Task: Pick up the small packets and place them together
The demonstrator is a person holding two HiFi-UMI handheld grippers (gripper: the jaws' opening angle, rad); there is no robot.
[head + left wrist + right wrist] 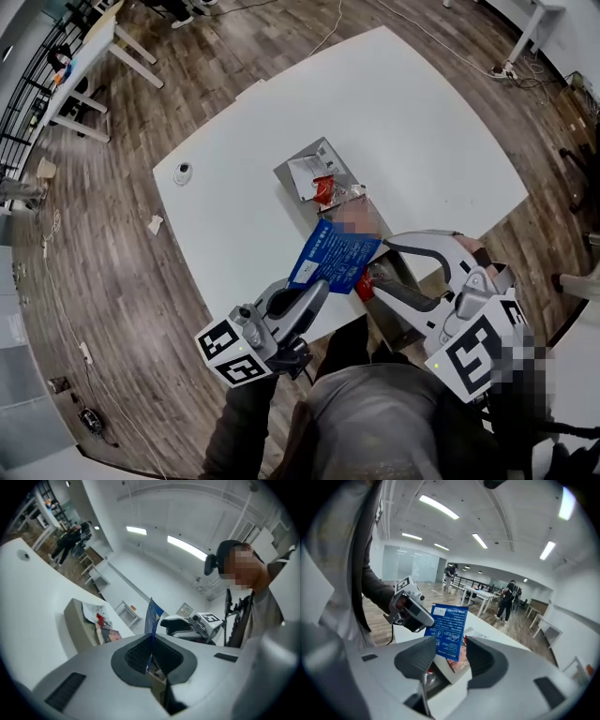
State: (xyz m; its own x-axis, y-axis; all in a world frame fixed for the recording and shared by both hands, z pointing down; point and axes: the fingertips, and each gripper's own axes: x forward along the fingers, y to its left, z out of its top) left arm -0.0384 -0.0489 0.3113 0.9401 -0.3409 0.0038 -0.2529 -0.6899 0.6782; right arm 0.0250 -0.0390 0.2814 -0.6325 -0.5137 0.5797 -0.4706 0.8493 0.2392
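The left gripper (151,654) is clenched on a blue packet (335,253), which stands edge-on between its 2 pads in the left gripper view. The packet is in the air on the person's side of the grey tray (287,174), just off the tray's near corner and above the white table (427,122).

The tray sits near the middle of the table. It holds a few packets, 1 of them red (323,190), beside a pale crumpled wrapper.

The right gripper (450,645) is released. Its 2 jaws stand well apart and neither pad presses on anything. It is on the same near side of the tray as the left gripper, further toward the table's edge. Its jaws point back toward the tray, with the blue packet's lower corner just in front of them. In the right gripper view the blue packet shows in the gap between the jaws but touches neither.

A reddish packet (460,660) shows low in that same gap, nearer the person than the tray. I cannot tell what it rests on.

A small round object (183,172) lies well to the tray's left, near the table's edge.
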